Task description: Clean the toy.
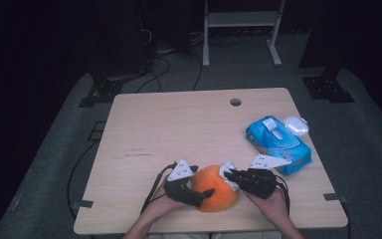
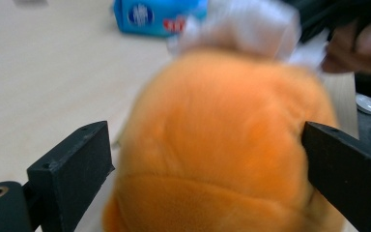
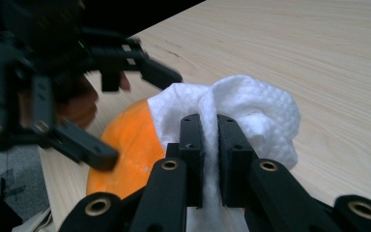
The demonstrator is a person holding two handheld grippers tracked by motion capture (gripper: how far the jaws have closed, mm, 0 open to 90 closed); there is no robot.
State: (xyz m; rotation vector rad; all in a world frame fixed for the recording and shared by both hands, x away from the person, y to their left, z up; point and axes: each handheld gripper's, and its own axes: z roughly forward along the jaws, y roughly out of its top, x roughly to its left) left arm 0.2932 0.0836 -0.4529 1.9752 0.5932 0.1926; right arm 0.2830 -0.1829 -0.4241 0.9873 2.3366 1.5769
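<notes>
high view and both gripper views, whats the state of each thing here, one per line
left gripper: jaws wide around the orange plush
orange plush: resting on the table, between the two grippers
right gripper: shut on the white wipe
white wipe: bunched, pressed on the plush
blue wipes pack: lying flat, lid closed
table: wooden, level

Black two-jaw tools [image 1: 214, 191], grey three-cornered plates (brass-ringed screws), trailing cables
</notes>
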